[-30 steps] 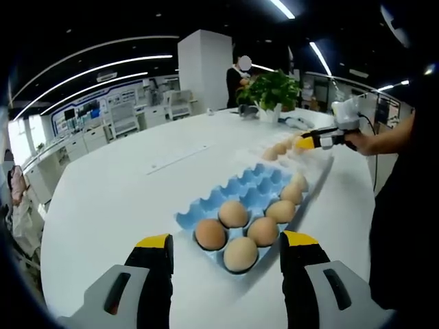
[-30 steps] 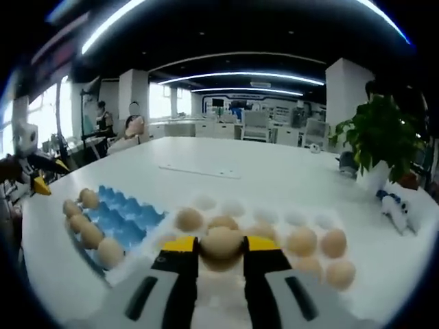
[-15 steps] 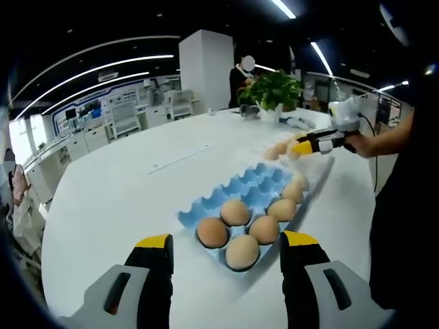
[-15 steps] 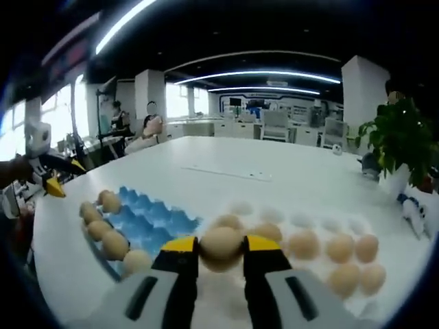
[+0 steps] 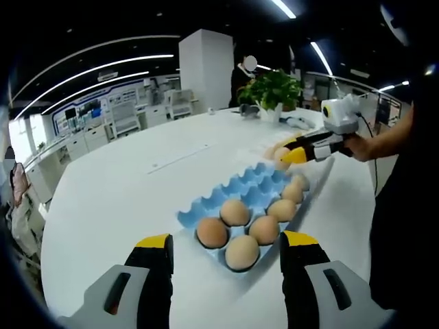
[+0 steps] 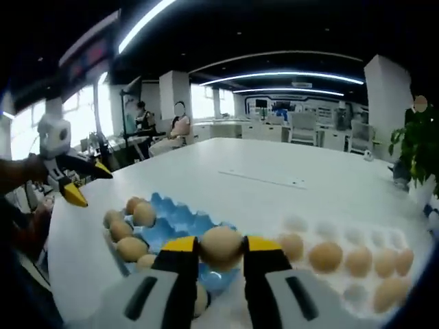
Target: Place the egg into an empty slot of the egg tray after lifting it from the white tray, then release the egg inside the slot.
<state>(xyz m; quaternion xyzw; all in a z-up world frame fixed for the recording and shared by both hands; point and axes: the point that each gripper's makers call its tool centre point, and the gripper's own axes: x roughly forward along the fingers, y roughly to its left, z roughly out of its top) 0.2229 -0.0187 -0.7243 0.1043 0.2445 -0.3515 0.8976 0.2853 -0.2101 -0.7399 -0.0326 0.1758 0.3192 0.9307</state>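
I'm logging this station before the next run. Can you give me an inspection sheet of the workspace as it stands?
Surface: white round table, bare around the trays.
Job's things: blue egg tray with six eggs at its near end and several empty slots; white tray with five eggs along its near rows; one egg in transit.
Clutter: potted plant at the table's far edge, small items beside it, too small to identify.
Grippers: right gripper shut on the egg, over the blue egg tray; left gripper open, near the tray's filled end.
Cables: dark cable hanging behind the right gripper.
Surroundings: open office, desks, strip lights, people seated and standing.
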